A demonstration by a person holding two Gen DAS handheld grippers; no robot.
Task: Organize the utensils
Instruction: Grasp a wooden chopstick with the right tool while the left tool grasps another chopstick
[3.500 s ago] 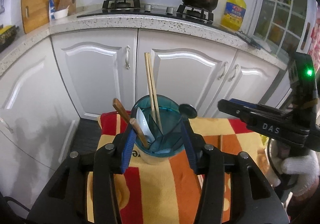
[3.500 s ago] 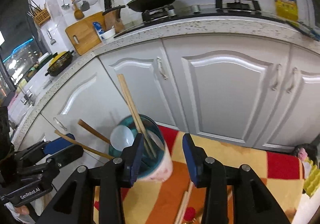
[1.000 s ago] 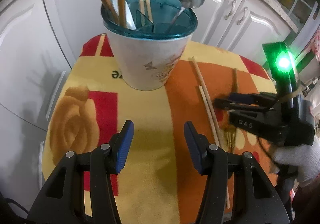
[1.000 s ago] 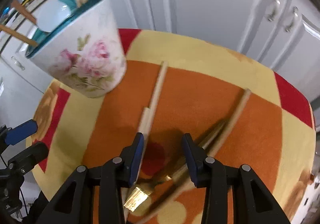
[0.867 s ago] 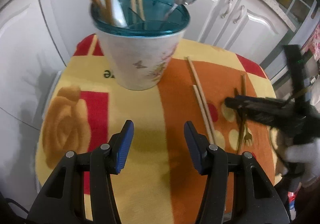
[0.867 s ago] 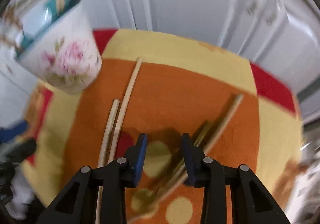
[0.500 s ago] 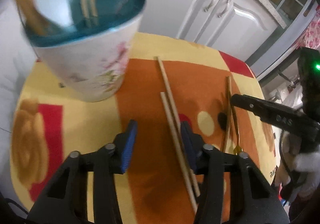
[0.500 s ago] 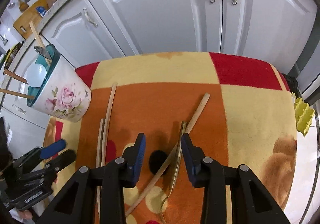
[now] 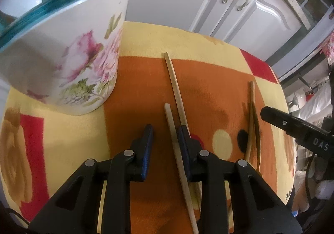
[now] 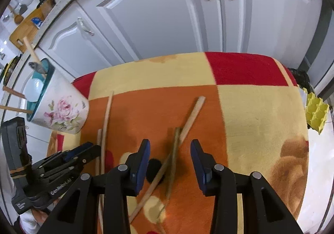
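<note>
Both grippers dropped over the cloth (image 9: 68,129) — left gripper (image 9: 165,129) fingers just narrowed astride one chopstick (image 9: 174,133), unpinched; right gripper (image 10: 169,146) gapes.

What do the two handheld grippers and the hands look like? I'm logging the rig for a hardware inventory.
The left gripper and the right gripper are both black plastic clamps with blue finger pads and silver pivot rivets. White lettering marks their sides: "DAS" on the right one, "GenRobot.AI" on the left. A rubber band wraps the left gripper's grey body. The right hand wears a white knit glove.
</note>
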